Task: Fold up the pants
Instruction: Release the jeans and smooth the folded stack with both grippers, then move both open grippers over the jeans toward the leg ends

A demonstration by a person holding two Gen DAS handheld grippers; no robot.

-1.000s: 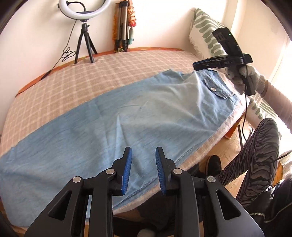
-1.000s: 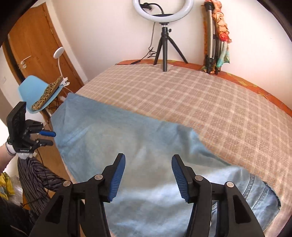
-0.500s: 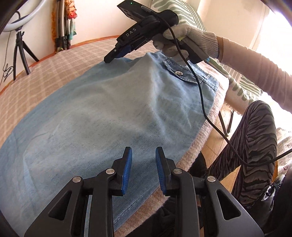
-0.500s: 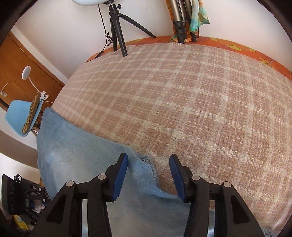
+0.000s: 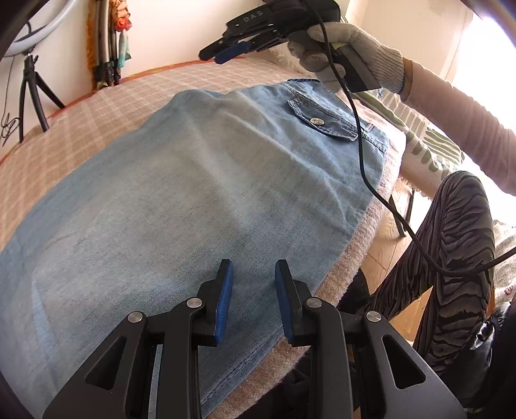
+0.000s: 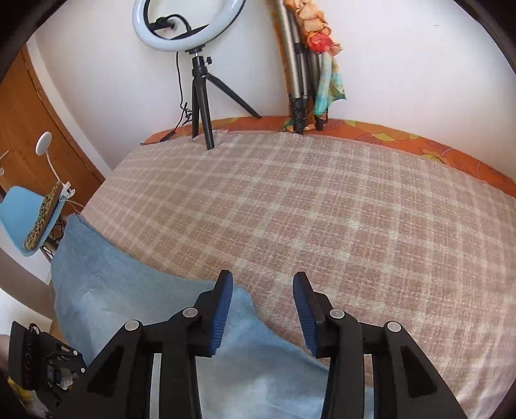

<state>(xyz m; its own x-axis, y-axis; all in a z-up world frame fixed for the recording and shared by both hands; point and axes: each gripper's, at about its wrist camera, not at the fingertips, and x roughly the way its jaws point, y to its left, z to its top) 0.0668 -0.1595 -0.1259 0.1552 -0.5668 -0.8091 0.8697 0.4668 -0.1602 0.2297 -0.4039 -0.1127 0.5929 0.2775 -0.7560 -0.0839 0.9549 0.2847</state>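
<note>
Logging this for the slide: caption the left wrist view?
Open left gripper over flat pants on bed; right gripper above it.

Ring light (image 6: 188, 24) on black tripod (image 6: 203, 106) stood at bed's far edge. Plaid blanket (image 6: 322, 209) covered bed. Blue chair (image 6: 24, 219) beside wooden door (image 6: 29, 135).

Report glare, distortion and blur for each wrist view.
Left wrist view: window light blows out the upper right corner behind the gloved hand; fisheye bows the pants and bed edge. Right wrist view: even light, no glare; the plaid blanket curves, dark vignette at corners; both look sharp.
</note>
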